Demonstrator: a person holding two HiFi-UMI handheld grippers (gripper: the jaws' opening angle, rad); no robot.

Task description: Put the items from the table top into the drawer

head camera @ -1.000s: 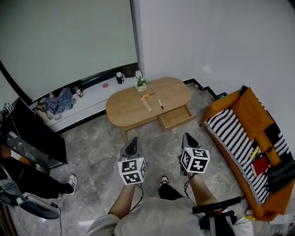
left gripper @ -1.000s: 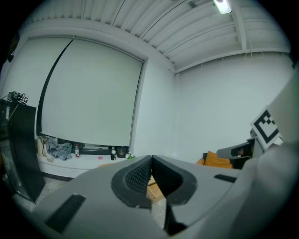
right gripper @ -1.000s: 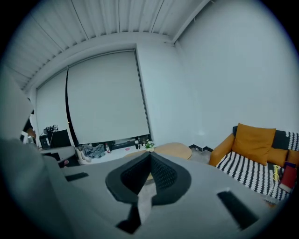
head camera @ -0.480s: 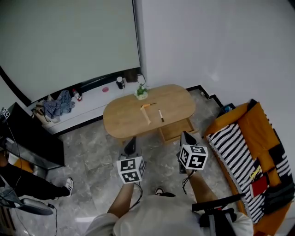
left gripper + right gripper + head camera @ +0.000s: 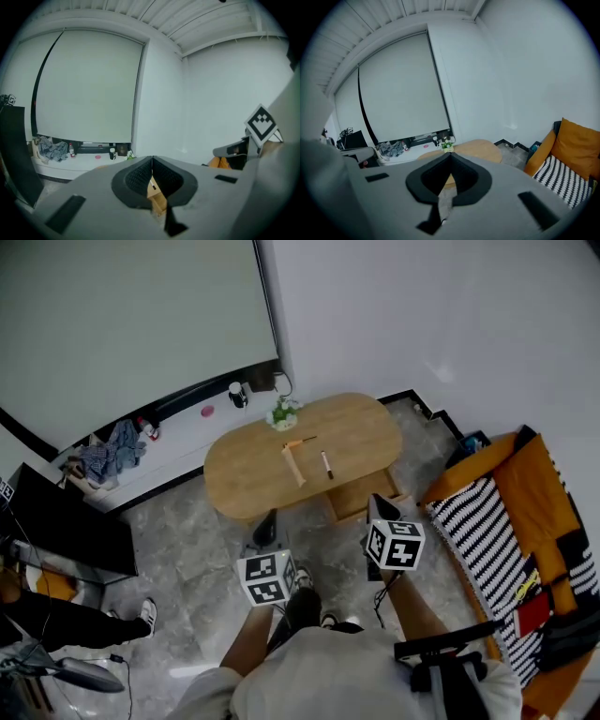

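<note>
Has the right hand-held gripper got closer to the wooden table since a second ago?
Yes. The right hand-held gripper has moved toward the wooden table; its tip now overlaps the open drawer in the head view.

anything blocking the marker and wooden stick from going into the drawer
Nothing visible does. The marker and wooden stick lie on the bare table top, and the drawer stands open at the near edge in front of them. The small plant sits behind them, at the far edge.
</note>
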